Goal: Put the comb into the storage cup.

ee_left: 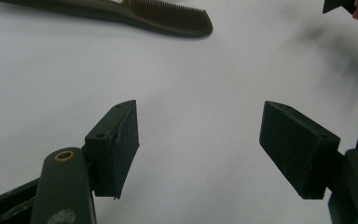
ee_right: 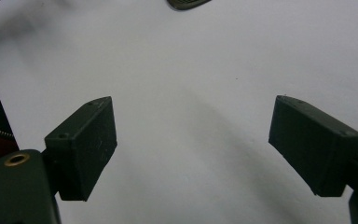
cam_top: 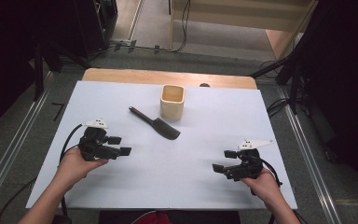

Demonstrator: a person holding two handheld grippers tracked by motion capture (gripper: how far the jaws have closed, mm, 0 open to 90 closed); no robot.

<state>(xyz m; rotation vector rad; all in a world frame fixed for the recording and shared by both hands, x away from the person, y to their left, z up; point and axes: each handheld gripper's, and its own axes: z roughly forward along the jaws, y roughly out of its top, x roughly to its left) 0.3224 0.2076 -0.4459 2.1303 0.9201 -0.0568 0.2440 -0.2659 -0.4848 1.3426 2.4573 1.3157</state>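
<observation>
— While the high view takes in the whole white table point(cam_top: 121, 186), what do the gripper views add?
— Close detail. The left gripper view shows the comb point(ee_left: 135, 16) with its fine teeth; from above the comb point(cam_top: 156, 123) is just a dark shape lying flat beside the wooden cup point(cam_top: 172, 101).
— And the tools?
— The left gripper point(cam_top: 120, 145) and the right gripper point(cam_top: 224, 160) both gape wide, nothing between the jaws, well apart from the comb.
— The count?
— One comb, one cup, two grippers.

One comb point(cam_top: 156, 123), one cup point(cam_top: 172, 101) (two hand-held grippers)
</observation>
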